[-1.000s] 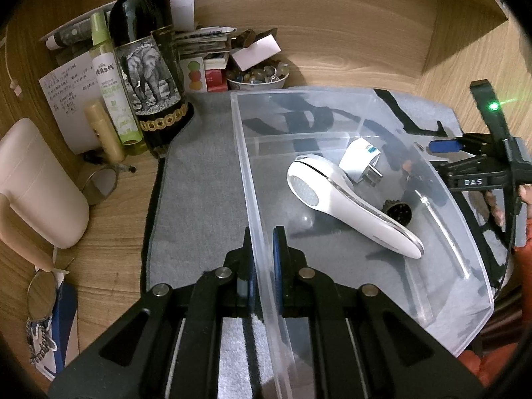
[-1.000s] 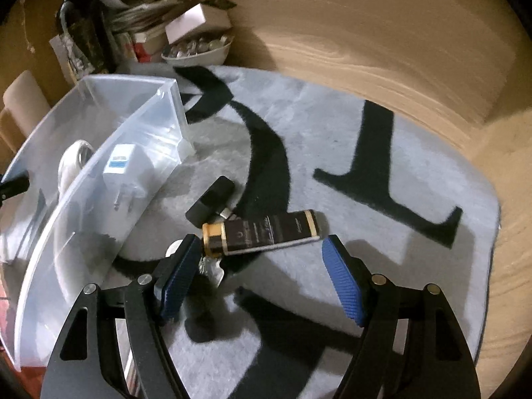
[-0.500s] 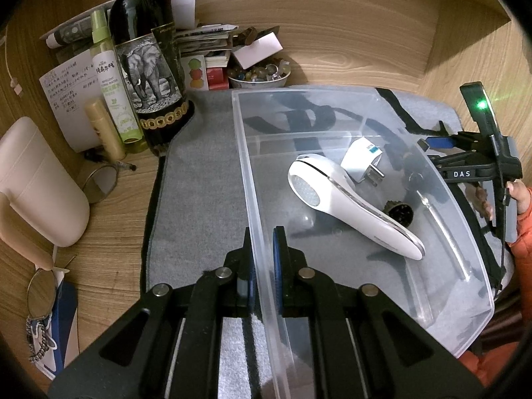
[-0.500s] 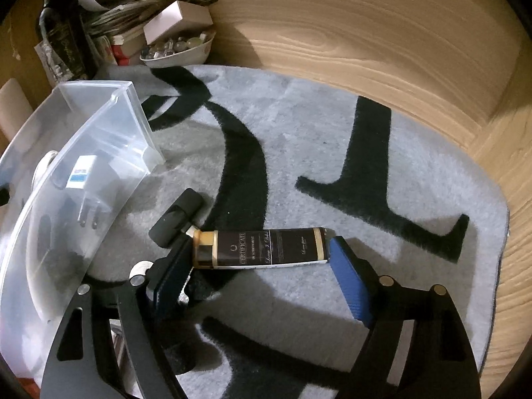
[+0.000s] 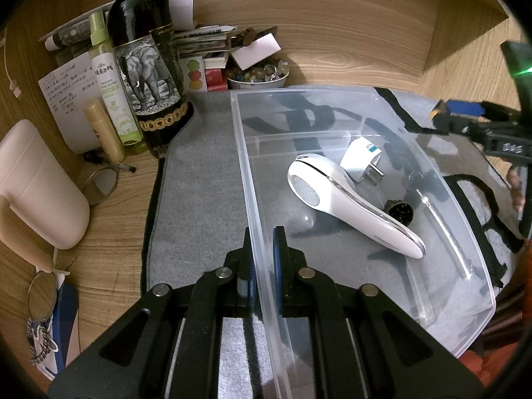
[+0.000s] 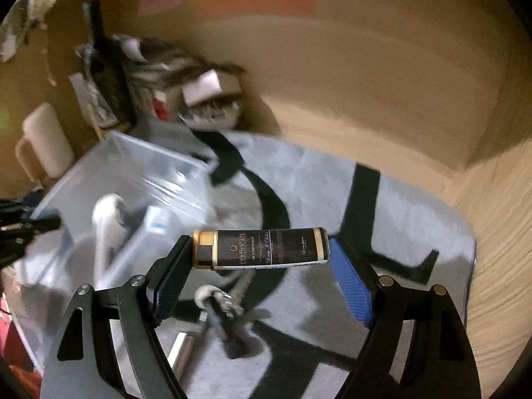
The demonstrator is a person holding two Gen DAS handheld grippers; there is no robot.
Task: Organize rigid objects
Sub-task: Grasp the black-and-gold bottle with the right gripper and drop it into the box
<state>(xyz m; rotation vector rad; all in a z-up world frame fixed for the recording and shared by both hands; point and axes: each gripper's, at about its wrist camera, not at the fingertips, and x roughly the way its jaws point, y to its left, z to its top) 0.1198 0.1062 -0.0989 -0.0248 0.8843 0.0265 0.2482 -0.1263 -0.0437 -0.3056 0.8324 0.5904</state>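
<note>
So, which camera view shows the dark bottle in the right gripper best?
The right wrist view: the dark bottle lies sharp and whole, crosswise between the pads of the right gripper, label readable. The left wrist view shows only that gripper's side at its edge, not the bottle.

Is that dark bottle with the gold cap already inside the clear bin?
No, the dark bottle hangs between the right gripper's fingers, above the grey mat.

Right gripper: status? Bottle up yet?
Right gripper shut on bottle, off the mat. Left gripper shut on bin wall. Path to bin clear.
</note>
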